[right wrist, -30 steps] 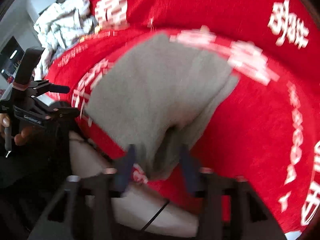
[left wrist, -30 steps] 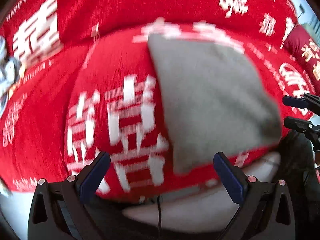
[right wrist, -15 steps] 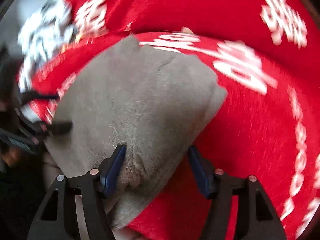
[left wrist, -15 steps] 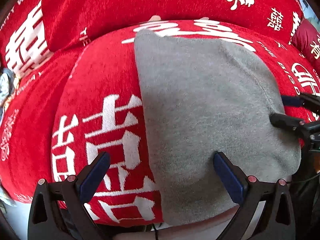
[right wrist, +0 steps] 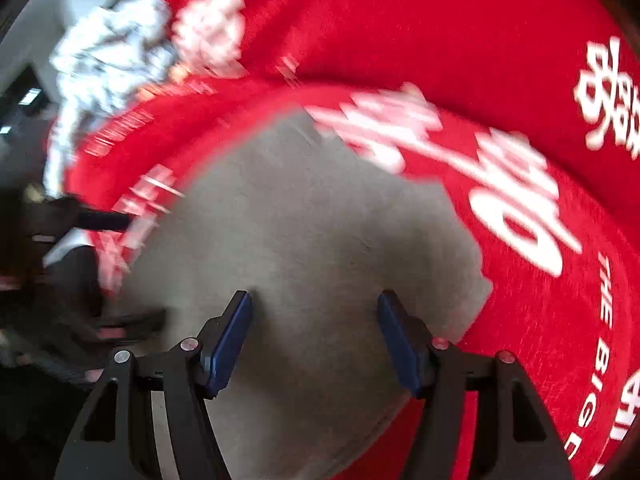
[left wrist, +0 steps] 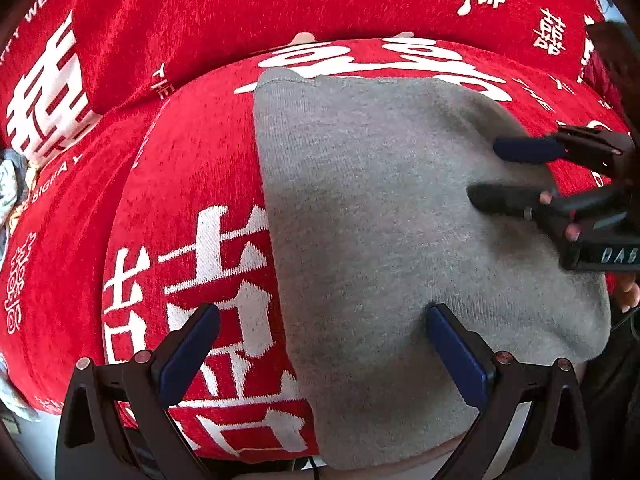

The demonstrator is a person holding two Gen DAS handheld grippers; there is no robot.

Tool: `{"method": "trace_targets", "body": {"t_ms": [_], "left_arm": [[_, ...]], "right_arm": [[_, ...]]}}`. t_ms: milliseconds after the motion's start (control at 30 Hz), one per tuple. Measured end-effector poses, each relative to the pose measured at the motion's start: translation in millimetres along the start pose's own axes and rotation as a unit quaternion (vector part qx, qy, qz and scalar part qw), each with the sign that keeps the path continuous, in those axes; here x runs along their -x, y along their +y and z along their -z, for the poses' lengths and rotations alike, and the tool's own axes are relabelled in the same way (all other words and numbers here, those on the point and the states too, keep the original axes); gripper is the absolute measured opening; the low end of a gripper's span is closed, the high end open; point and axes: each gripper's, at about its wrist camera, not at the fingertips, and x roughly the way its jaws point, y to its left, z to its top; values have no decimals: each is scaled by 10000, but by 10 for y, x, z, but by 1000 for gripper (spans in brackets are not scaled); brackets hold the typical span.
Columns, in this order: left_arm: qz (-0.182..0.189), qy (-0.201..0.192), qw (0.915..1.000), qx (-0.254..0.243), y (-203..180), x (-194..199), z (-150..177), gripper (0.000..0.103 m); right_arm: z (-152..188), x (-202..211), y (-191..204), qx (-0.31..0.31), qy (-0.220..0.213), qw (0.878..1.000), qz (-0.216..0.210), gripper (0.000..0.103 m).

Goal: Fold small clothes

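Grey garment lies flat on the red cushion, long axis running away from me toward the cushion's far edge. My left gripper hangs wide apart, empty, straddling the garment's left edge. My right gripper sits over the garment's right part, fingers partly spread, gripping nothing. Left is nearer that edge.

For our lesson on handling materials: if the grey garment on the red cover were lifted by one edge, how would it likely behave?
The grey garment would probably sag and hang rather than stay flat: it is soft knit, lying moulded to the rounded red cover. It looks light, being thin at its edges. It likely won't slide easily, since both fabrics look fuzzy.
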Motion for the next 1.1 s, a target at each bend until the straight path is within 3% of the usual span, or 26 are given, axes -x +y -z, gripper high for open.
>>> {"method": "trace_targets", "body": {"t_ms": [100, 300, 467, 567, 667, 767, 833, 900, 1100], "left_arm": [[8, 16, 9999, 99, 3, 20, -23, 103], [267, -227, 9986, 397, 12, 245, -68, 103], [167, -67, 9988, 462, -101, 205, -70, 103], [23, -95, 9986, 527, -161, 240, -9, 103], [64, -129, 9977, 657, -157, 293, 84, 103], [-86, -309, 9957, 867, -92, 350, 194, 103], [-274, -282, 9937, 1050, -39, 360, 235, 103], [-165, -251, 9931, 1135, 5, 365, 237, 103], [-289, -339, 9936, 1038, -2, 452, 229, 103]], "right_arm": [[-59, 39, -24, -277, 18, 9996, 60, 69], [138, 512, 212, 39, 74, 9952, 978, 70], [295, 875, 378, 10, 144, 9890, 1474, 77], [272, 886, 420, -206, 326, 9858, 1636, 77], [251, 884, 495, -317, 361, 9774, 2056, 77], [335, 829, 559, -661, 439, 9800, 1824, 77], [373, 749, 597, -645, 569, 9778, 1910, 77], [392, 675, 664, -640, 678, 9743, 2050, 77], [388, 640, 828, -498, 664, 9739, 2113, 77]]}}
